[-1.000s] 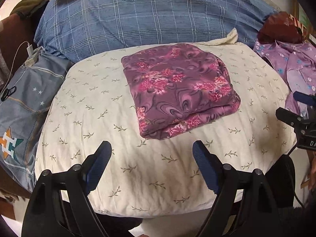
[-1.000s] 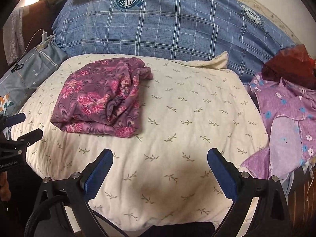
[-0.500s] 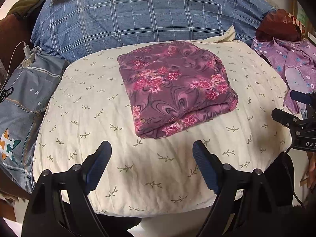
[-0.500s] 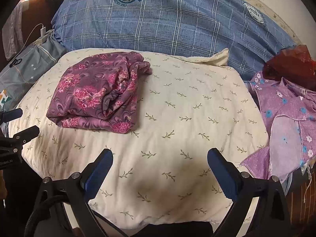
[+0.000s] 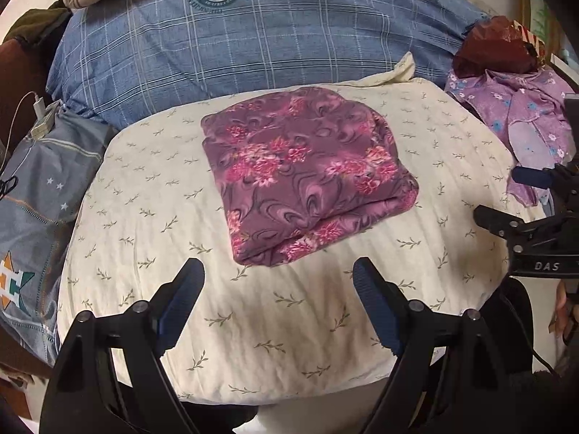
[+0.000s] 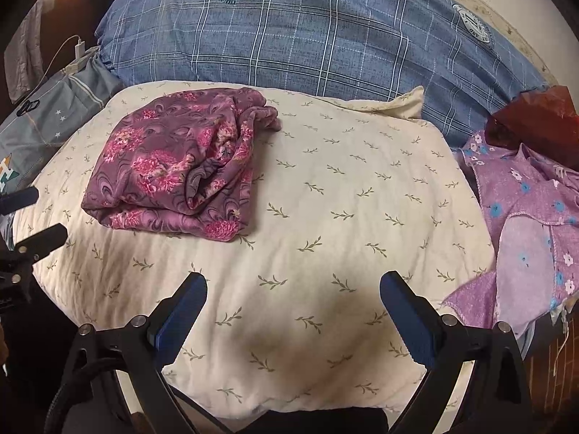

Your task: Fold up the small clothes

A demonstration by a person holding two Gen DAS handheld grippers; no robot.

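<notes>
A folded purple garment with pink flowers [image 5: 304,177] lies on a cream pillow [image 5: 152,217] with a leaf print. In the right wrist view the garment [image 6: 177,170] lies at the left of the pillow [image 6: 343,199]. My left gripper [image 5: 278,289] is open and empty, just in front of the garment's near edge. My right gripper [image 6: 293,300] is open and empty over the pillow's front, to the right of the garment. The right gripper also shows at the right edge of the left wrist view [image 5: 506,199]. The left gripper shows at the left edge of the right wrist view [image 6: 32,213].
A large blue plaid pillow [image 5: 253,36] lies behind the cream one. A pile of lilac flowered clothes [image 6: 524,217] and a dark red bag [image 6: 535,123] sit at the right. A grey-blue cushion [image 5: 36,199] with a charger and cable lies at the left.
Both grippers have drawn slightly back and shifted; the garment sits a little higher in both views. The garment itself has not moved. Both grippers stay open.
</notes>
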